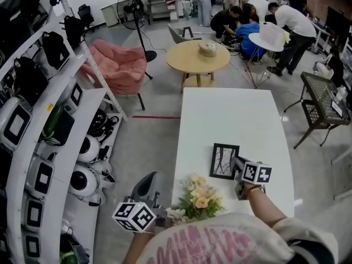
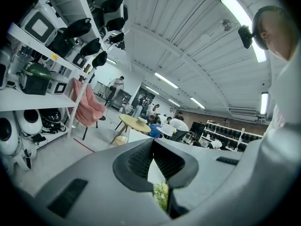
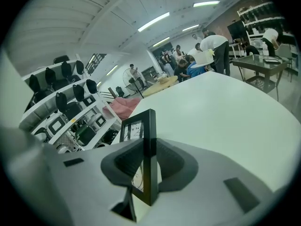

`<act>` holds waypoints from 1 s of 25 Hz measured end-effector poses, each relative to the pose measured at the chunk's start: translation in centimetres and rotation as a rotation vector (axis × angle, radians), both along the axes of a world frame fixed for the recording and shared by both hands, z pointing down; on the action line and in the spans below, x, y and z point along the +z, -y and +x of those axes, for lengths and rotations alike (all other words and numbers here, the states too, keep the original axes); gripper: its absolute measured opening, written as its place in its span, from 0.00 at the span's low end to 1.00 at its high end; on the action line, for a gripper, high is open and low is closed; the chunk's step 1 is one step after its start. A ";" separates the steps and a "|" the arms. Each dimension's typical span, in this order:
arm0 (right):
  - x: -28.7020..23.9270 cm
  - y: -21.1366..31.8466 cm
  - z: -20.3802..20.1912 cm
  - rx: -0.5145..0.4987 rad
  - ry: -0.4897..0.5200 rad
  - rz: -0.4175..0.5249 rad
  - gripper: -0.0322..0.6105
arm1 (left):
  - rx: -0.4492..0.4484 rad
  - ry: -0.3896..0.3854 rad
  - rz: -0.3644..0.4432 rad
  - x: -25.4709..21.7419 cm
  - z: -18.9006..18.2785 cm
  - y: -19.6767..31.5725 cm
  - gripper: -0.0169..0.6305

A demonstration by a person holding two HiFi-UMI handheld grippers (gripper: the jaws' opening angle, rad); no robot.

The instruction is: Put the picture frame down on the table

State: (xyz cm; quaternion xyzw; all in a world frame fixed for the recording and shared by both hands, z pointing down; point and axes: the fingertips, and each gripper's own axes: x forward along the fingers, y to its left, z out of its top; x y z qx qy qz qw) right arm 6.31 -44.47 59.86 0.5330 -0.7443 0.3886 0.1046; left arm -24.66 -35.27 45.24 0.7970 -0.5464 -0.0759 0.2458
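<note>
Grey floor runs through an open workroom, crossed by a short red line [image 1: 155, 116] just off the far left corner of a long white desk [image 1: 236, 109]. White shelving [image 1: 33, 147] loaded with white and black appliances curves along the left side. Beyond the desk stand a round wooden table [image 1: 198, 56], a pink chair [image 1: 118, 65] and a standing fan [image 1: 133, 7], and several people [image 1: 286, 21] bend over a small white table at the back. A dark mesh table [image 1: 324, 100] sits to the right. The desk top is bare over its far half. At the near end lies a bunch of pale flowers [image 1: 201, 197], and just beyond them is the picture frame [image 1: 224, 161], black-edged, its face showing to the head view. The right gripper [image 3: 149, 166] is clamped on the frame's edge, one jaw on each side. Whether its lower edge touches the desk cannot be told. The left gripper [image 2: 154, 160] hangs over the floor just off the desk's left edge, near the flowers, its jaws closed together with nothing between them.
</note>
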 end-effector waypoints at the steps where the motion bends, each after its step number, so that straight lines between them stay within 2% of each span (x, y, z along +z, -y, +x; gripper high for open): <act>1: 0.2 0.1 0.1 0.006 0.007 -0.009 0.19 | 0.001 0.000 0.000 0.0 0.1 0.0 0.03; 25: 3.5 1.5 1.2 0.090 0.087 -0.130 0.19 | -0.024 -0.007 -0.020 0.9 -0.7 -0.1 0.03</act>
